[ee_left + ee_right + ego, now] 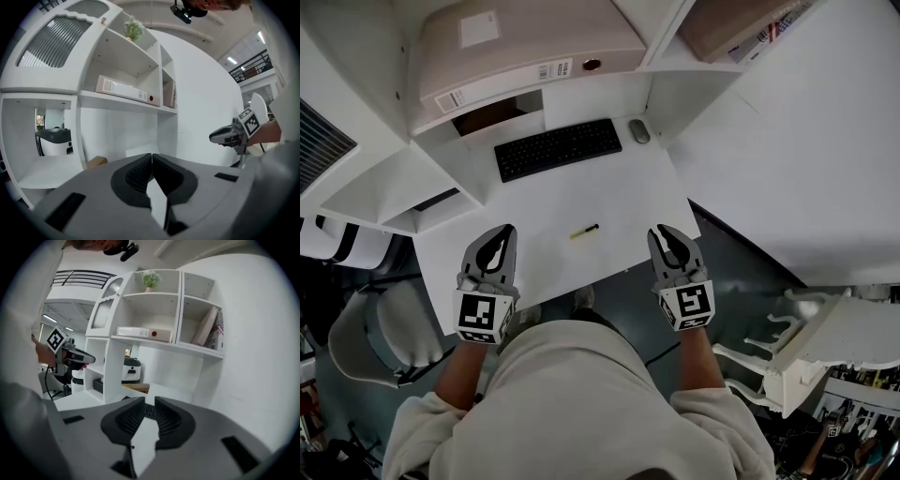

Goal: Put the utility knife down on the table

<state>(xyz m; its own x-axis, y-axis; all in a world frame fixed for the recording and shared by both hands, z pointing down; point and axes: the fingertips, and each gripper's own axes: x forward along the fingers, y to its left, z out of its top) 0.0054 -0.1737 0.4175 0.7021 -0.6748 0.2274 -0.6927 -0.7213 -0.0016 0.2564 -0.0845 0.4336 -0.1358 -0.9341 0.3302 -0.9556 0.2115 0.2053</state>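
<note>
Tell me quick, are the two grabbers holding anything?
Left gripper: shut, empty.
Right gripper: open, empty; the utility knife lies on the table.

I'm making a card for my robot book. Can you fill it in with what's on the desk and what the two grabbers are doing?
knife: lying flat on the table, nothing touching it
keyboard: black, behind the knife
mouse: right of the keyboard
left gripper: jaws together, nothing in them
right gripper: jaws apart, nothing in them
task: knife already down
</note>
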